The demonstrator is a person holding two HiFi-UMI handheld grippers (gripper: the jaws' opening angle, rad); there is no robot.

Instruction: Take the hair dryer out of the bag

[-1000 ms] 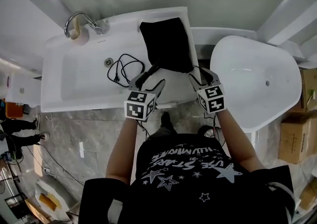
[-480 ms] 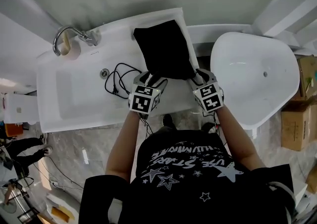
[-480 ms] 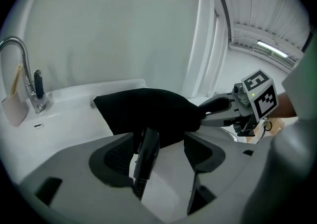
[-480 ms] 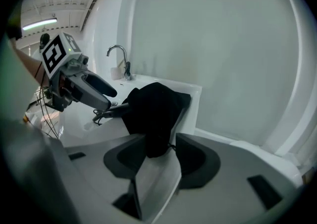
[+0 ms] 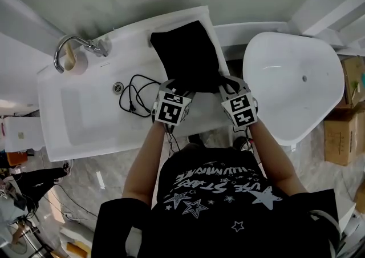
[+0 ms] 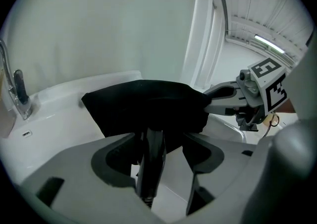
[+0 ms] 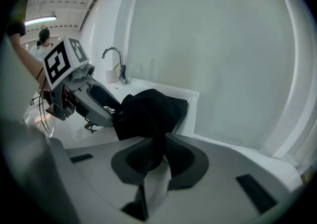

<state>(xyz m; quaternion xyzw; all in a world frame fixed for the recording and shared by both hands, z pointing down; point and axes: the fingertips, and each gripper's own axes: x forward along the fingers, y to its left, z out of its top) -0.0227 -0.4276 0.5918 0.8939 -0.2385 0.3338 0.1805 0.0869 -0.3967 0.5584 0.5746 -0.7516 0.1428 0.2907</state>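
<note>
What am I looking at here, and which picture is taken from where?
A person holds a hand-held gripper in each hand. The head view looks down from a camera on their head; the other two cameras ride on the grippers. A black bag lies on the rim of a white bathtub, with a black cord inside the tub. The right gripper has just been closing its jaws and pinches the bag's fabric. The left gripper has jaws wide apart, just closed slightly, around a black handle sticking out of the bag, likely the hair dryer's.
</note>
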